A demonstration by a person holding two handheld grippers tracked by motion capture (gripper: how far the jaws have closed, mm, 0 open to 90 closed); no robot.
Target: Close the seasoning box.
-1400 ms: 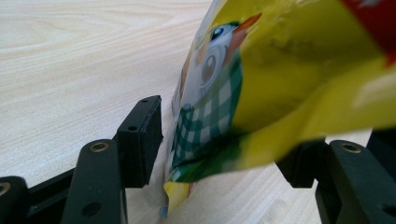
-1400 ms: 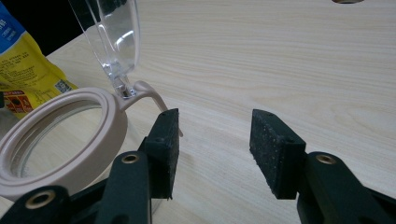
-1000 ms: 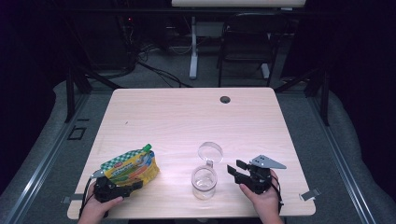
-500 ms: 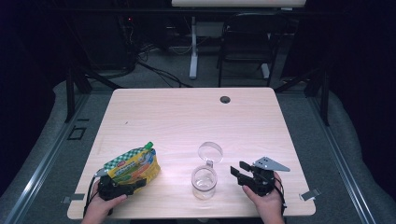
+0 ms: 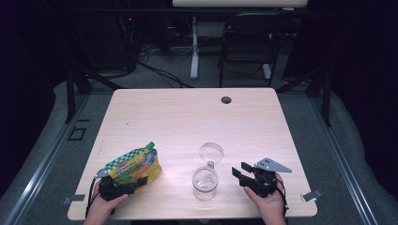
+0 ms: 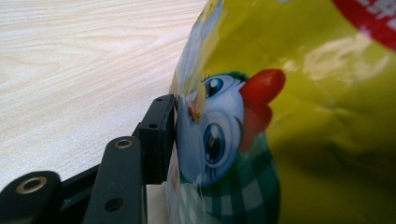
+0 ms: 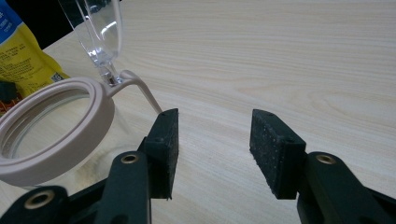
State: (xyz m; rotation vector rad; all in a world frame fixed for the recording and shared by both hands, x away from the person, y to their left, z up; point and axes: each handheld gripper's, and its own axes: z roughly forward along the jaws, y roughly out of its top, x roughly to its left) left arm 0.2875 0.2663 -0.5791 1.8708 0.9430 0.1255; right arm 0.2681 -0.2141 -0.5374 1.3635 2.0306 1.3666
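The yellow snack pouch [image 5: 133, 167] lies at the lower left of the tabletop [image 5: 187, 122], where it lay before. The left tool [image 5: 123, 186] has just been closing its jaws around the pouch's near edge; one pad [image 6: 159, 140] now presses against the printed foil. At lower centre stands a clear jar [image 5: 205, 182] with its hinged lid open. The right tool [image 5: 240, 172] sits beside it, jaws apart and holding nothing, unmoved.
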